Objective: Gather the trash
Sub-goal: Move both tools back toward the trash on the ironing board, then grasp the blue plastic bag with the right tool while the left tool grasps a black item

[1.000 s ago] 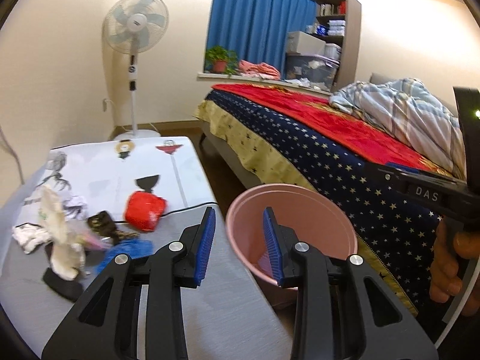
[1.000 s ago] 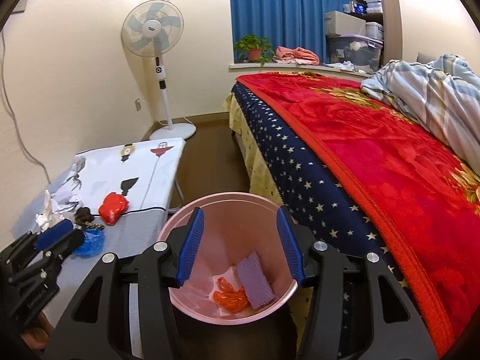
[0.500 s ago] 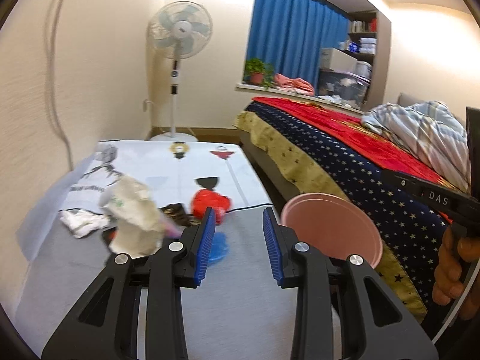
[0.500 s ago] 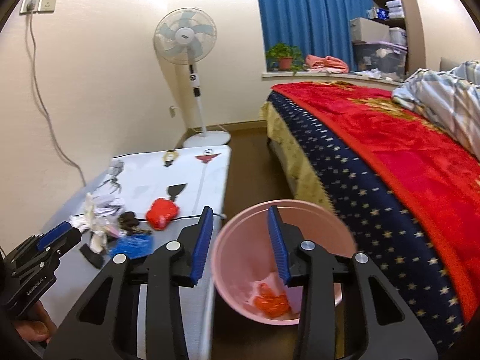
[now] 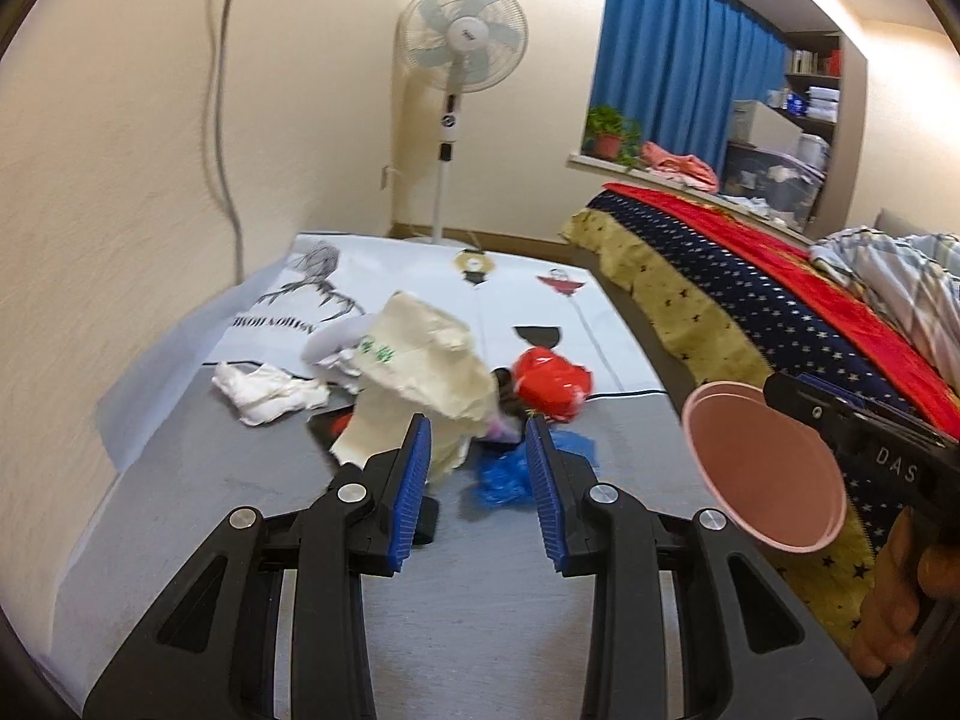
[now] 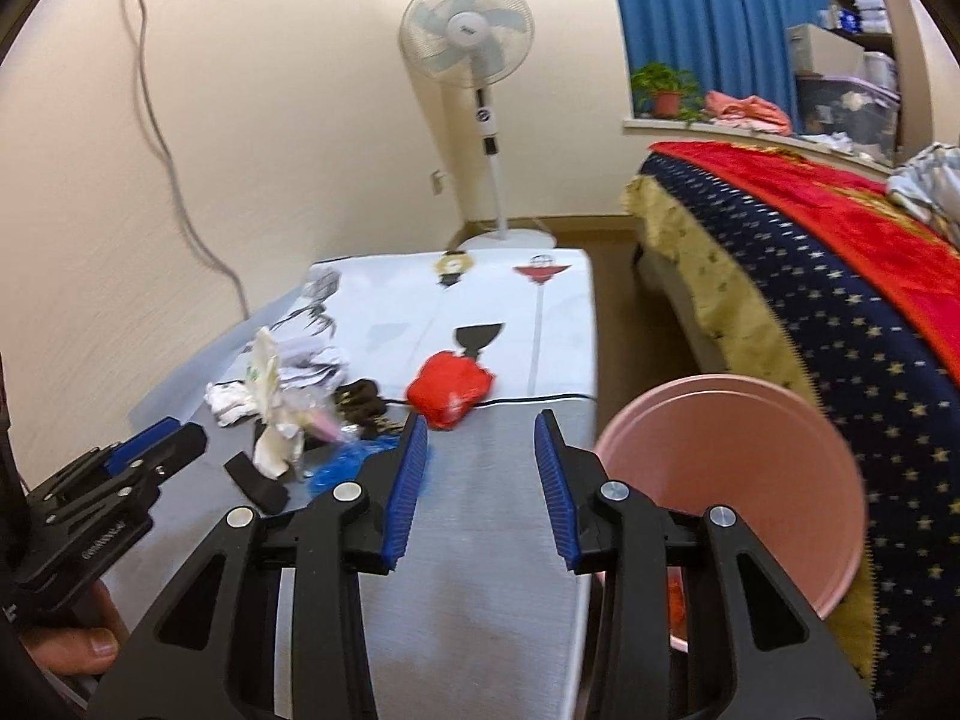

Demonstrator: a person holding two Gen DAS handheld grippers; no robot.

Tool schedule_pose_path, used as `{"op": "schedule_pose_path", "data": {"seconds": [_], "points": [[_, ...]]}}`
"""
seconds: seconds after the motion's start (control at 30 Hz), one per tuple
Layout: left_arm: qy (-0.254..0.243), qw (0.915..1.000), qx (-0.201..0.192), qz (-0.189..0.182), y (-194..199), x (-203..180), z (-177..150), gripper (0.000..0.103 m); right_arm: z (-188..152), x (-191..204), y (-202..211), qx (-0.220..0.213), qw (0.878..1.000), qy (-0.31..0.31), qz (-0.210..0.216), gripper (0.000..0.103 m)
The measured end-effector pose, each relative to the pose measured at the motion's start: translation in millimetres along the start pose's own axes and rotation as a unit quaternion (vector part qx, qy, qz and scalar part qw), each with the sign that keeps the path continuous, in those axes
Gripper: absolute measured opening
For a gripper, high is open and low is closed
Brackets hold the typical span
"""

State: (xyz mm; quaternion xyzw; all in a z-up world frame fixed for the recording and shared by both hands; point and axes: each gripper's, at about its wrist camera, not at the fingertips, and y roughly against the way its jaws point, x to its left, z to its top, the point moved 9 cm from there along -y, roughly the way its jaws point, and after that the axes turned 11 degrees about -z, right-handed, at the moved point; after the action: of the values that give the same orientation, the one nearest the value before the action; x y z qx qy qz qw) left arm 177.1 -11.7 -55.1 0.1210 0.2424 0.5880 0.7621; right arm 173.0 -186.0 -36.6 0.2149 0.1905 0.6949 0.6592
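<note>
Since half a second ago both views have swung further left: the trash pile has slid to the centre of each frame and the pink bin has drifted toward the right edge. In the left wrist view the left gripper (image 5: 477, 468) has come close to the pile, its blue pads wide apart and holding nothing.

Going left to right in that view: a white crumpled tissue (image 5: 264, 393) lies at mid left on the grey table (image 5: 480, 612); a cream paper bag (image 5: 420, 372) stands crumpled at centre, just ahead of the left pad; a blue wrapper (image 5: 510, 471) lies between the pads, further out; a red wrapper (image 5: 549, 384) sits just behind it; the bin (image 5: 774, 480) shows at right, off the table's right edge, beside the starred bedspread (image 5: 780, 330).

In the right wrist view the left gripper appears at lower left (image 6: 144, 456), near the pile. The right gripper (image 6: 480, 468) hangs over bare grey tabletop at bottom centre, jaws wide apart and empty, with the red wrapper (image 6: 450, 390) just beyond its left pad. The bin (image 6: 750, 480) sits close against the table's right edge, with the bed right beside it. A fan (image 6: 468, 36) stands at upper centre by the wall.
</note>
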Motion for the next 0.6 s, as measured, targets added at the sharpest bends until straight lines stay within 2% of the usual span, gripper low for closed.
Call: {"op": "schedule_pose_path", "data": {"seconds": [0.23,0.37,0.6], "points": [[0.036,0.9988,0.005,0.034,-8,28,-9,0.032,-7,29,-27,0.019,0.999,0.004,0.028,0.038],[0.05,0.9965,0.014,0.065,-13,46,-15,0.032,-14,43,-47,0.035,0.998,0.004,0.042,0.038],[0.072,0.9934,0.032,0.084,-26,67,-24,0.034,-25,58,-72,0.064,0.996,0.005,0.06,0.042]]}}
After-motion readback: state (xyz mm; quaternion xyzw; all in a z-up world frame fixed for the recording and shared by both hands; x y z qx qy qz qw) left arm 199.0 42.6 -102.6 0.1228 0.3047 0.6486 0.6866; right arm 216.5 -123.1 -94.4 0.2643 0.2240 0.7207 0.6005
